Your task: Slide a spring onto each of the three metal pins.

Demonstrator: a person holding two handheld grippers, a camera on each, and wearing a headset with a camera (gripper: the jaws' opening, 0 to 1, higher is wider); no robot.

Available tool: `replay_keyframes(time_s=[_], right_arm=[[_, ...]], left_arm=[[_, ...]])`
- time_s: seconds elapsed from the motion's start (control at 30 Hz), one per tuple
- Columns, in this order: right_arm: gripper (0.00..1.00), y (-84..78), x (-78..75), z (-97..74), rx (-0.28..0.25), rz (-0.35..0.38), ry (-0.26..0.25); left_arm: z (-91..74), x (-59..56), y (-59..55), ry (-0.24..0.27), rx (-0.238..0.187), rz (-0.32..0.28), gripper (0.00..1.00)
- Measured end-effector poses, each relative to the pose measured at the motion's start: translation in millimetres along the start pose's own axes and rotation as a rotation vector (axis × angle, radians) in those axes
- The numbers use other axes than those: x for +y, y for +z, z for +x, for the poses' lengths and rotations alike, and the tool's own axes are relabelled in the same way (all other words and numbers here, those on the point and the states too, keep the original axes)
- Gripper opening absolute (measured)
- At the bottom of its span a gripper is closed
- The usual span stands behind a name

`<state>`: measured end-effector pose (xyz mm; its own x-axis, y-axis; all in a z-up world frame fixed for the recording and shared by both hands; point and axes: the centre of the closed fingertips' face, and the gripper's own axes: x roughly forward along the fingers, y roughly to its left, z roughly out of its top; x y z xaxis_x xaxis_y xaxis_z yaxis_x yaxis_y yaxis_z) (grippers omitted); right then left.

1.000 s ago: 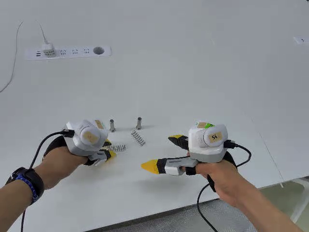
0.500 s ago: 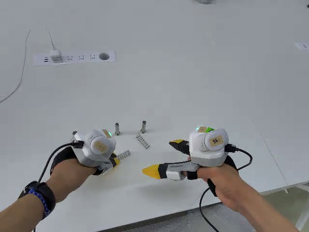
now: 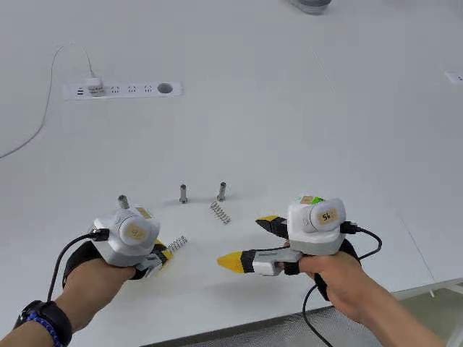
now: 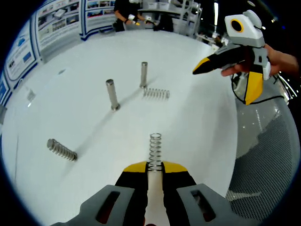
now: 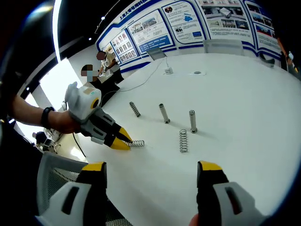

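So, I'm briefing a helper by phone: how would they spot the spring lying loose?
On the white workbench stand three metal pins in a row. The loose spring lies flat just in front of the rightmost pin. The sleeved spring is on the leftmost pin, the held spring in the left tool.

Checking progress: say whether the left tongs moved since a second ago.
Yes: the left tongs, gripping a spring, drew back from the middle pin.

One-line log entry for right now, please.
left gripper shut on spring | right gripper open, empty | left pin sprung | middle pin bare | right pin bare | loose spring lying beside right pin
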<state>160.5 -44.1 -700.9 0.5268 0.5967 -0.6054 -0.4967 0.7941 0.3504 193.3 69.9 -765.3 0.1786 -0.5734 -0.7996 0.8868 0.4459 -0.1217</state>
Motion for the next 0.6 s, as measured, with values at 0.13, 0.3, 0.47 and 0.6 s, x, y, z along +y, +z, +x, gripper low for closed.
replay_keyframes(time_s=[0.13, 0.3, 0.47, 0.6], right_arm=[[0.79, -1.4, 3.4, 0.5, 0.016, -0.012, 0.010], [0.78, 3.6, 3.8, 0.0, 0.004, 0.000, 0.014], [0.76, 8.7, 7.9, 2.3, -0.006, 0.004, 0.027], [0.74, 11.2, 12.6, 4.9, -0.019, 0.021, 0.048]], left_arm=[[-5.7, 2.3, -0.5, 0.008, -0.014, -0.022, 0.10], [-16.0, 4.8, 4.2, 0.011, -0.051, -0.066, 0.10], [-27.0, 1.6, 9.7, -0.014, -0.104, -0.105, 0.10], [-36.3, 0.4, 11.6, -0.009, -0.123, -0.101, 0.10]])
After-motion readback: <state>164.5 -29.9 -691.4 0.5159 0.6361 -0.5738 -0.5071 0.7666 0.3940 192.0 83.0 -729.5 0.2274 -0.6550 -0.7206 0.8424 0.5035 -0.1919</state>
